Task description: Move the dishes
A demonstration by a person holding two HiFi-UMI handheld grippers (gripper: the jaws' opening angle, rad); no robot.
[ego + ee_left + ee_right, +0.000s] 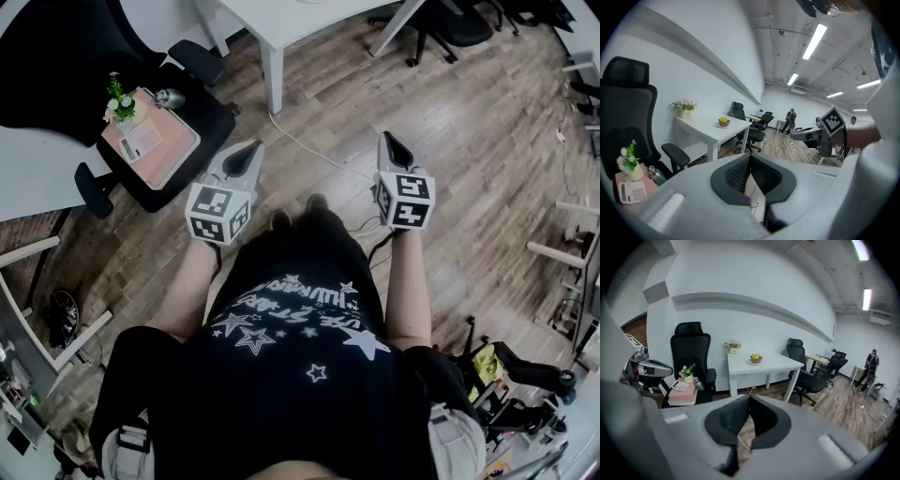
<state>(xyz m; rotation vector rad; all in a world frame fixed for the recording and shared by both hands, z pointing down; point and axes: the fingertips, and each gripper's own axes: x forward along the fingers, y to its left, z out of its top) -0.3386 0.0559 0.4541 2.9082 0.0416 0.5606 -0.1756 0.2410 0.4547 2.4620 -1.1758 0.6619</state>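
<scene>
A small brown bowl with something yellow in it stands on a plate (723, 123) on a white table (710, 133); the right gripper view shows the same dishes (756, 359) on that table (764, 366). Both lie well ahead of me, out of reach. My left gripper (246, 155) (750, 158) is held at waist height above the wooden floor, shut and empty. My right gripper (392, 145) (750, 398) hangs beside it at the same height, also shut with nothing in it. In the head view only the table's near corner (281, 23) shows, and the dishes are hidden.
A black office chair (155, 155) to my left carries a pink box (150, 141), a small flower pot (120, 101) and a metal bottle (171, 97). A white cable (309, 150) runs over the floor. Flowers (733, 347) sit on the table's back. More chairs (806, 376) and a distant person (790, 121) stand further off.
</scene>
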